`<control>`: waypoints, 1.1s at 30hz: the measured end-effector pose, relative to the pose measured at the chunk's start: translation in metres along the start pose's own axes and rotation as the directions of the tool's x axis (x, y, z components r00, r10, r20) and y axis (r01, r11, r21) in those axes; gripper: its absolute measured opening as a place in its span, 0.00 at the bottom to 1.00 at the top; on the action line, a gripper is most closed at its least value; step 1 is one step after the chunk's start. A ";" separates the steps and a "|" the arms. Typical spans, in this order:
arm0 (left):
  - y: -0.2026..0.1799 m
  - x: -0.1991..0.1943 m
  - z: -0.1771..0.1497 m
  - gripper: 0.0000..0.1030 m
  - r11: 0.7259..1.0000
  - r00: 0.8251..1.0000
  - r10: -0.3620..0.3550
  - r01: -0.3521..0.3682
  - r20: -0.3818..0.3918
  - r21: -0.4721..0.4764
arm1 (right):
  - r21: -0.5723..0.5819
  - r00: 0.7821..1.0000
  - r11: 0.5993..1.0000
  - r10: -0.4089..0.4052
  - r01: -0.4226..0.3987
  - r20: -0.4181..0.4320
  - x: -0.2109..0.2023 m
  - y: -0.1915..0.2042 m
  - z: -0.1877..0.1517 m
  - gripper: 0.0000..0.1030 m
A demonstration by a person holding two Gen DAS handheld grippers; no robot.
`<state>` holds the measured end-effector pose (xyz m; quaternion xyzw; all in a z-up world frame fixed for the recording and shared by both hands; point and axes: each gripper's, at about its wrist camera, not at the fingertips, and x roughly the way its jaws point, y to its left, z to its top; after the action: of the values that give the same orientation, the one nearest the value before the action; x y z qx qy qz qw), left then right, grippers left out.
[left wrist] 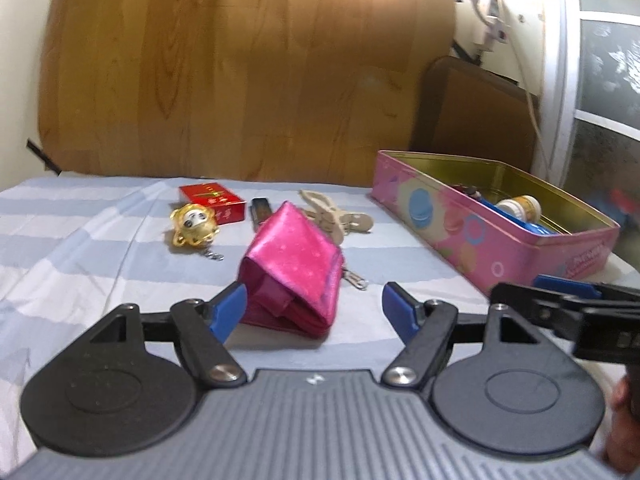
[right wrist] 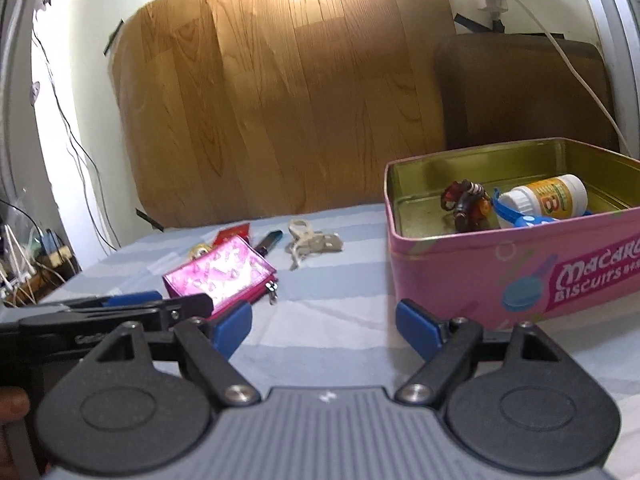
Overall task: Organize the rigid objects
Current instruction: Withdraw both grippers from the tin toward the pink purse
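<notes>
A shiny pink purse (left wrist: 294,276) lies on the striped bed sheet, just ahead of my open left gripper (left wrist: 314,308), partly between its blue pads. It also shows in the right wrist view (right wrist: 220,274). Behind it lie a gold doll keychain (left wrist: 195,226), a red box (left wrist: 212,202), a black lighter (left wrist: 261,212) and a beige wooden clip (left wrist: 336,216). A pink biscuit tin (left wrist: 492,236) stands open to the right. In the right wrist view the tin (right wrist: 516,276) holds a white bottle (right wrist: 548,196), a blue item and a dark toy (right wrist: 466,202). My right gripper (right wrist: 324,326) is open and empty over the sheet.
A wood-grain board (left wrist: 240,72) leans against the wall behind the bed. A brown chair back (right wrist: 520,92) stands behind the tin. White cables hang at the upper right. The bed edge and cluttered wires are at the far left of the right wrist view.
</notes>
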<state>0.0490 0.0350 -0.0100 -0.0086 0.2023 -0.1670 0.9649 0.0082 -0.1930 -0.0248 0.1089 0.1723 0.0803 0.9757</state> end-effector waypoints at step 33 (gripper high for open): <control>-0.019 -0.003 -0.004 0.83 0.979 0.978 0.202 -0.201 -0.043 0.027 | 0.027 0.999 0.999 0.037 -0.037 -0.001 -0.006 -0.002 -0.004 0.80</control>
<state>0.0384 0.0183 -0.0110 0.0267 0.2222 -0.0709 0.9721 0.0016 -0.1947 -0.0275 0.1250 0.1723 0.0960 0.9724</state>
